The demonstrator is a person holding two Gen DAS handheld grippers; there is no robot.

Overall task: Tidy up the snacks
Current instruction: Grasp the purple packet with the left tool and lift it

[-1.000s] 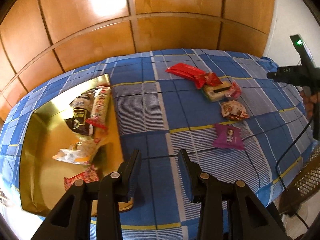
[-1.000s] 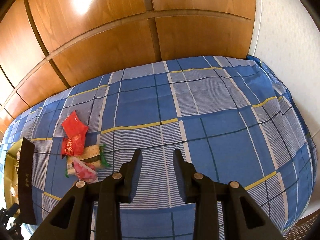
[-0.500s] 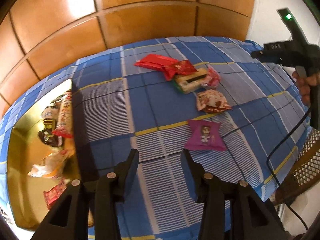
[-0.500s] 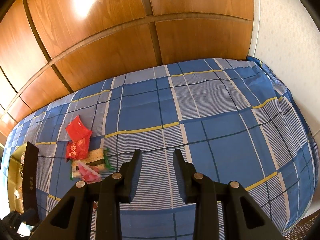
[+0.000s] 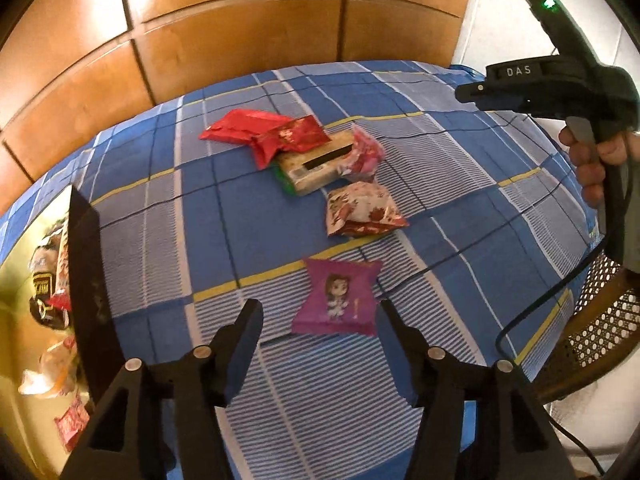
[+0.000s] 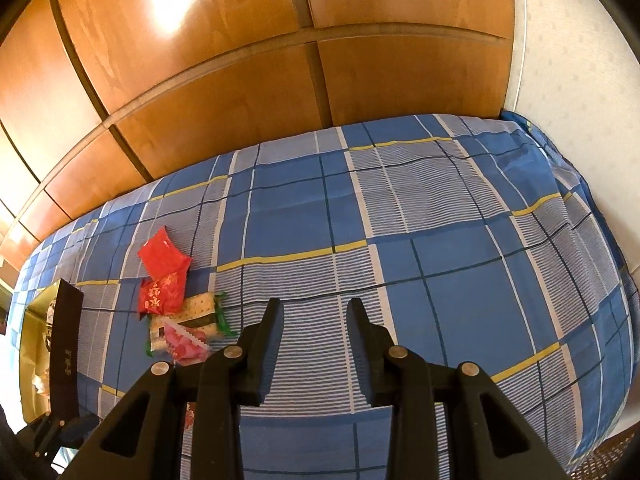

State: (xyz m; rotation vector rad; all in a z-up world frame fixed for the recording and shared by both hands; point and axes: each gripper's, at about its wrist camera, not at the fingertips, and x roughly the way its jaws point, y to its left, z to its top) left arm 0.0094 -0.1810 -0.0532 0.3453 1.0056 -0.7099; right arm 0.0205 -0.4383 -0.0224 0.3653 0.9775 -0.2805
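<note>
A purple snack packet (image 5: 338,299) lies on the blue checked cloth just ahead of my left gripper (image 5: 320,312), which is open and empty, its fingers either side of the packet's near edge. Beyond lie a white-and-red packet (image 5: 362,210), a beige box (image 5: 316,166), a pink packet (image 5: 362,156) and two red packets (image 5: 244,126). A gold tray (image 5: 16,320) with several snacks is at left. My right gripper (image 6: 314,312) is open and empty above bare cloth, with the red packets (image 6: 162,256) and the beige box (image 6: 196,308) to its left.
A wooden panelled wall (image 5: 240,40) backs the bed. The right gripper's handle and hand (image 5: 592,120) with a cable show at the right of the left wrist view. A wicker chair (image 5: 592,328) stands at the bed's right edge. The tray's dark wall (image 6: 66,344) stands at left.
My left gripper has swung right from the tray to the purple packet and opened wider. My right gripper has barely moved.
</note>
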